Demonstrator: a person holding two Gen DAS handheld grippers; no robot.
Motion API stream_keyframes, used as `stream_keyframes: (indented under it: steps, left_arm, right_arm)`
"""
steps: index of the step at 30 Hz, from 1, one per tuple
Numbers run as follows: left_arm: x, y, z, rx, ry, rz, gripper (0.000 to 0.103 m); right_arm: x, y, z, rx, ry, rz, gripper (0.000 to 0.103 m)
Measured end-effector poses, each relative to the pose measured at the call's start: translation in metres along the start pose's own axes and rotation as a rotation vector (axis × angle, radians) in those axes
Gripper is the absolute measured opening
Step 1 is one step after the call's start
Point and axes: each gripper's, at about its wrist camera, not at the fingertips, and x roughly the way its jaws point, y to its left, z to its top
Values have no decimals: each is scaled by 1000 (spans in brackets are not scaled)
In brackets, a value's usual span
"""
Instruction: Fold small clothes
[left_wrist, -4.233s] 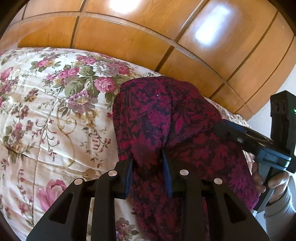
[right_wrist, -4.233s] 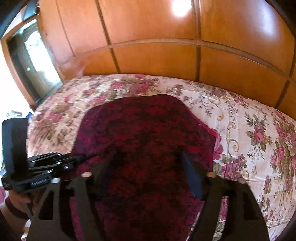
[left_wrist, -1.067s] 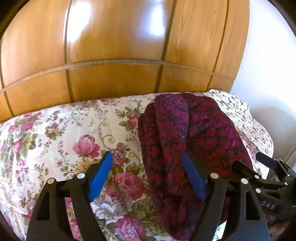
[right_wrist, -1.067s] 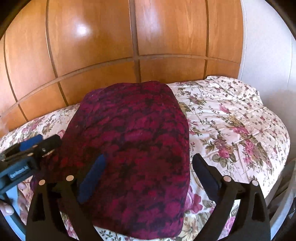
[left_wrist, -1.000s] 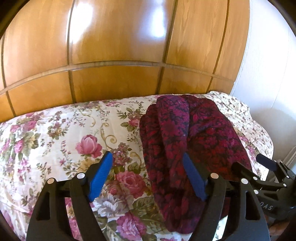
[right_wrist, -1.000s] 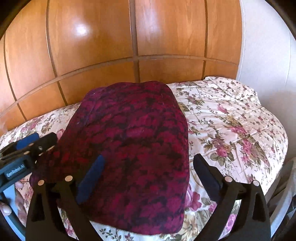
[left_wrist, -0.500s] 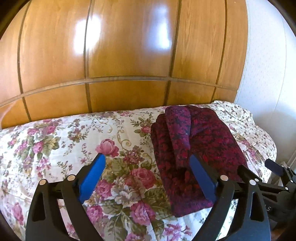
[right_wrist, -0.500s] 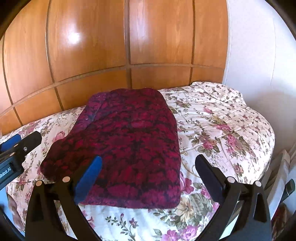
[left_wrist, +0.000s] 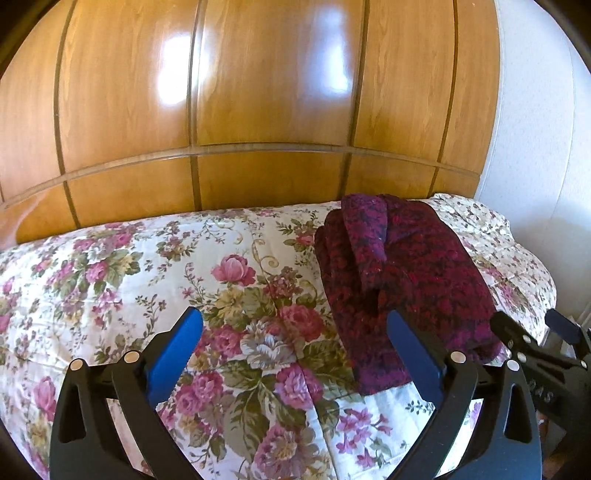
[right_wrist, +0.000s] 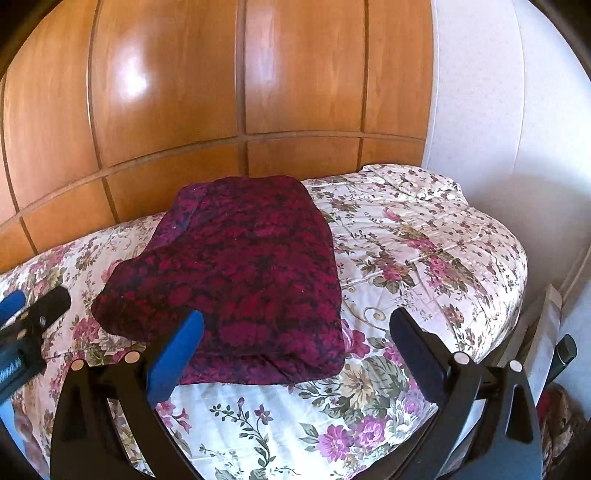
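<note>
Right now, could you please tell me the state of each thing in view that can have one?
Dark red patterned garment: folded into a compact rectangle, lying flat on the bed, held by nothing.
Left gripper: jaws opening, nothing between them, clear of the garment.
Right gripper: open, empty, above the near edge of the garment.
Floral bedspread: spread over the bed, lightly creased.

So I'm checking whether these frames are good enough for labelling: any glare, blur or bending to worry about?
Left wrist view: bright glare patches on the wooden panels, whose straight grooves bow from the fisheye; dark red garment sharp. Right wrist view: one glare spot, same bowing, dark corners; garment and floral bedspread evenly lit, no motion blur.
</note>
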Motion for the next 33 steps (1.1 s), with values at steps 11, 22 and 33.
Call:
stream_keyframes:
  steps: [11, 22, 33]
  left_arm:
    - [-6, 0, -2, 7, -12, 14, 99]
    - [-4, 3, -2, -24, -10, 72, 99]
    - [-13, 6, 0, -24, -43, 77, 99]
  right_arm:
    - [3, 6, -4, -21, 10, 3, 101]
    - [1, 7, -3, -25, -4, 14, 101]
    - [1, 12, -1, -31, -7, 27, 101]
